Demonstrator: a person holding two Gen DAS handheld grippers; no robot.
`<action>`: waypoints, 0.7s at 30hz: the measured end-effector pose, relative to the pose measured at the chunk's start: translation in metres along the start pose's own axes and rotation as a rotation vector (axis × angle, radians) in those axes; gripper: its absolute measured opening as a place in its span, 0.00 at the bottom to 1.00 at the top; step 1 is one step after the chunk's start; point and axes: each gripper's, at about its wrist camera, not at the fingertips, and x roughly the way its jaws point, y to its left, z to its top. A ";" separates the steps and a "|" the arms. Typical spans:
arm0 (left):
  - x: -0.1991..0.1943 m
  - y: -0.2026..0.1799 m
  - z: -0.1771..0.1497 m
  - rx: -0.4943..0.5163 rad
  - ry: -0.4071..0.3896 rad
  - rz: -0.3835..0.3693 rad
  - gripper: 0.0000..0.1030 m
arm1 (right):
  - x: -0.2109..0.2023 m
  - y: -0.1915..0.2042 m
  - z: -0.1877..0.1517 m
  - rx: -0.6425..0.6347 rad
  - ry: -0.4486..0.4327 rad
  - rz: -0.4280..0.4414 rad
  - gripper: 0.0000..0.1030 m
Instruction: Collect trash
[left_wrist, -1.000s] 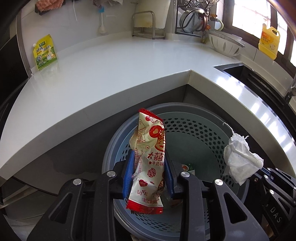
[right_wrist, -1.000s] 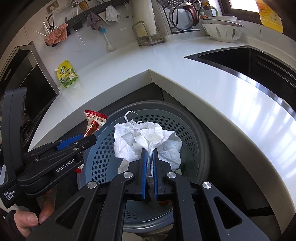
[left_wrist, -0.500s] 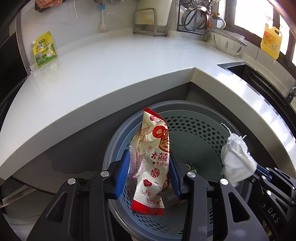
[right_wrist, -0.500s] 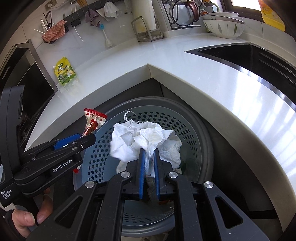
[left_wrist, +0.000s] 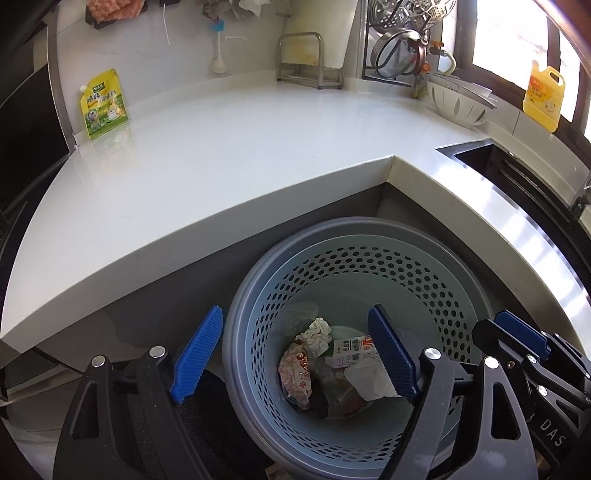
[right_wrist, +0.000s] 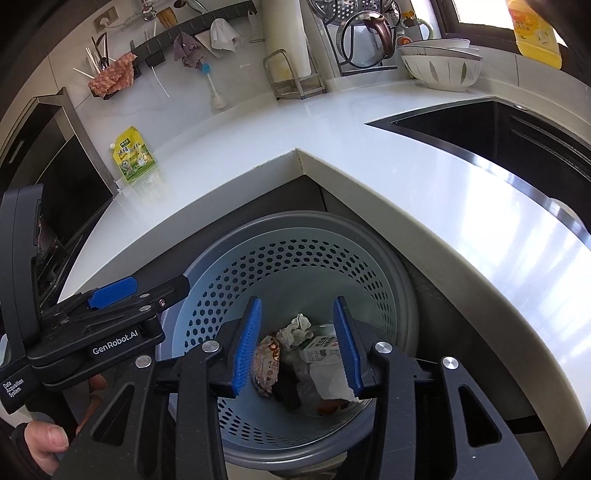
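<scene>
Once clamped, both grippers gape — wrapper (left_wrist: 295, 373) binned.

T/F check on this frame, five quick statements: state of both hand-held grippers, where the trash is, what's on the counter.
1. The left hand-held gripper is open and holds nothing. True.
2. The right hand-held gripper is clamped on a white tissue. False: it is open and empty; a crumpled tissue lies in the bin.
3. The red-and-white snack wrapper lies at the bottom of the perforated bin. True.
4. The bin stands on the countertop. False: it sits below the white countertop, in the corner.
5. A yellow-green pouch stands on the countertop by the wall. True.
</scene>
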 end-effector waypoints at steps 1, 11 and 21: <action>-0.001 0.001 0.000 0.002 -0.003 0.002 0.78 | -0.001 0.000 0.000 0.000 -0.002 0.000 0.40; -0.016 0.001 0.001 0.010 -0.043 0.029 0.86 | -0.015 0.003 -0.001 -0.004 -0.029 0.000 0.52; -0.032 0.004 -0.001 0.009 -0.075 0.044 0.93 | -0.027 0.005 -0.003 -0.001 -0.050 -0.006 0.59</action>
